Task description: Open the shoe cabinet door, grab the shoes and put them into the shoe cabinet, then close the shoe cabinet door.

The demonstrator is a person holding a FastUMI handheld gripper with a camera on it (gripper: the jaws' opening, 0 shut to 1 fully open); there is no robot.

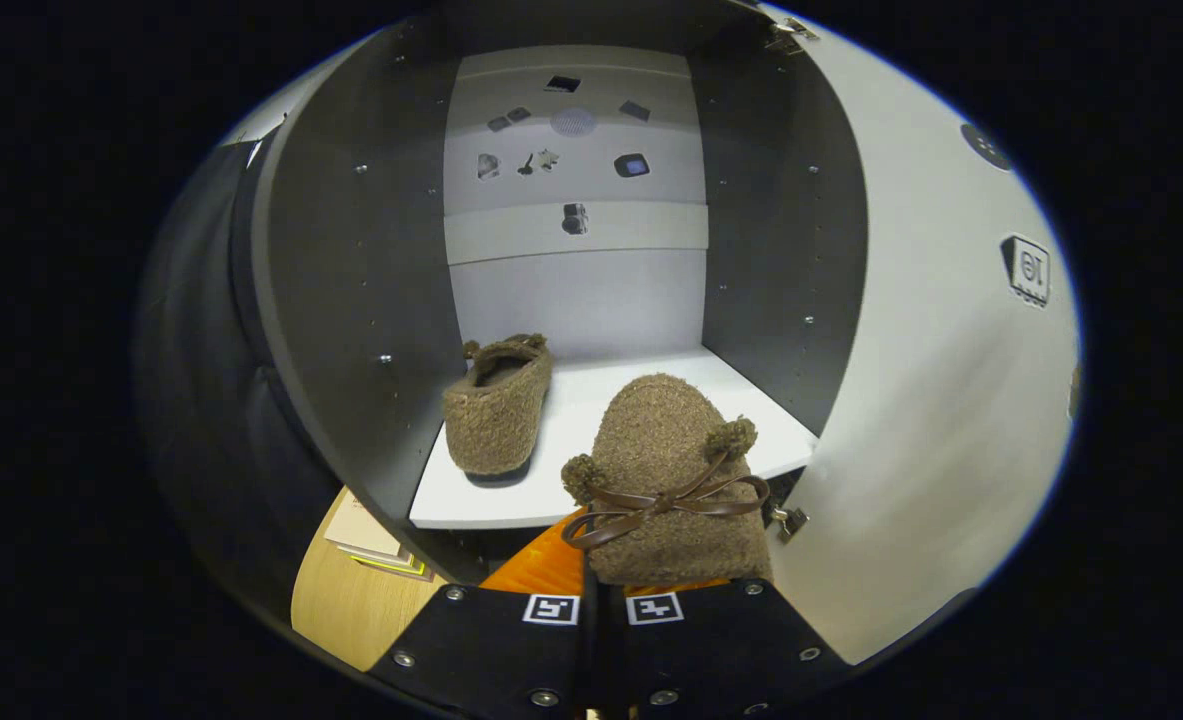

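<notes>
One slipper (499, 405) sits inside the open shoe cabinet (351, 260); the hand-held gripper (601, 590) clamps another slipper (666, 480) at its shelf edge.

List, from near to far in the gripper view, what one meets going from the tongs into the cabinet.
Tongs, shut on the held slipper → shelf edge → second slipper standing on the shelf → back wall.
</notes>
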